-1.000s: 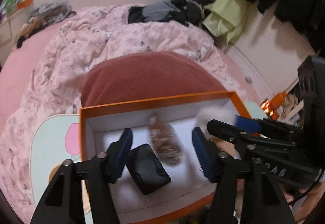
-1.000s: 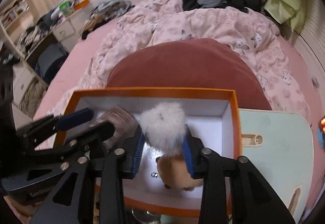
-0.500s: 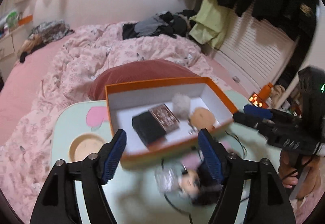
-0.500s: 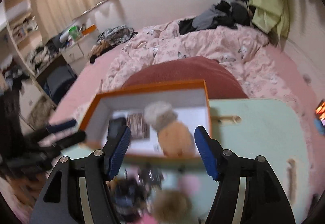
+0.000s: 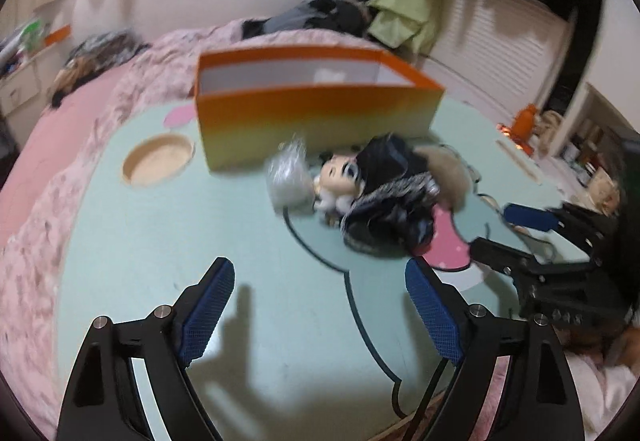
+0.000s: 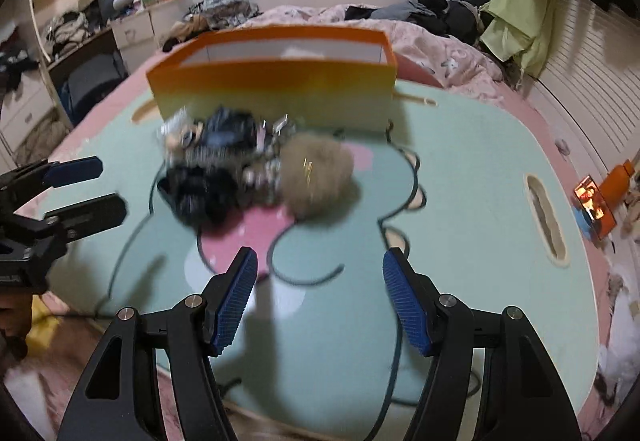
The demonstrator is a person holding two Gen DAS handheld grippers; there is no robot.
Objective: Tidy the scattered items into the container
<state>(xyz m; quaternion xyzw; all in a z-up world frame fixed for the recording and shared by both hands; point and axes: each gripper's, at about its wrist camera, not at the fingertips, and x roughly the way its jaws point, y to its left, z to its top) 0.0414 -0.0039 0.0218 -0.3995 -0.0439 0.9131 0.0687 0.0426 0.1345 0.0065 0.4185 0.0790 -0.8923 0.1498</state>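
Both the left gripper [image 5: 320,305] and the right gripper [image 6: 316,297] hung wide and empty, the left's jaws having just been opening. The doll [image 5: 340,177] and fur ball [image 6: 316,177] lay heaped just before the orange box [image 5: 316,113]; a clean pick probably meant singling out one edge item

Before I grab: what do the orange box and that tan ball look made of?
Orange box: likely stiff cardboard, matte, with thin straight walls and a white inside. Tan ball: seems to be fluffy fur or plush, with a fuzzy outline; motion blur leaves it uncertain.
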